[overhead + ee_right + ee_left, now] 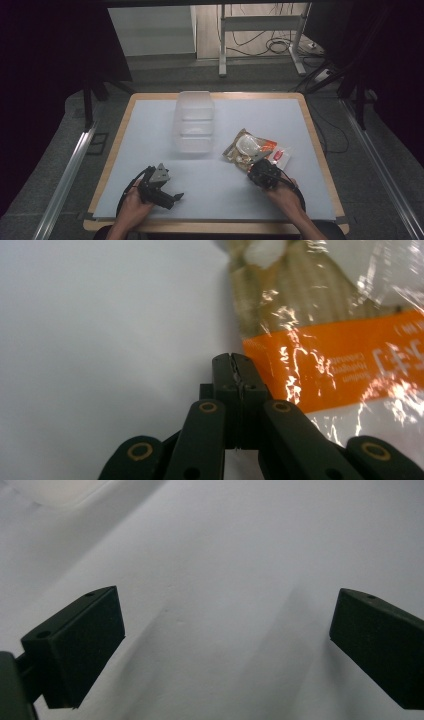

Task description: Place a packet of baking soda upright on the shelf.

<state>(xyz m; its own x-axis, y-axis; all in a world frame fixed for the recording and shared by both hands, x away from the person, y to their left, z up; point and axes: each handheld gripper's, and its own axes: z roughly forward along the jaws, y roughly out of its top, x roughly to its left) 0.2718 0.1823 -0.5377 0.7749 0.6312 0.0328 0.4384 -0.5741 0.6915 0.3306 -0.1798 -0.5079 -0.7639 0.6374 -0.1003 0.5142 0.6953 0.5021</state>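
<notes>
Right gripper [233, 362] closed, pinching near edge of crinkly orange-banded snack packet [330, 365]; left gripper [225, 645] wide open, empty over table [150, 120]. Grasp step apparently in hand. Next likely: lift toward clear plastic container [194, 122], far-left of packet, keeping pinch firm.

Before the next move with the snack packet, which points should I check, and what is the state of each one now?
1. Right gripper shut: ok, jaws closed together.
2. Packet actually held: cannot tell; in the right gripper view the tips lie at the edge of the packet, with no film visibly between them.
3. Left gripper free: ok, jaws wide apart over bare table.
4. Clear container ready: ok, upright at the far middle, apart from the packet.
5. Path from packet to container: ok, nothing lies between them.
</notes>
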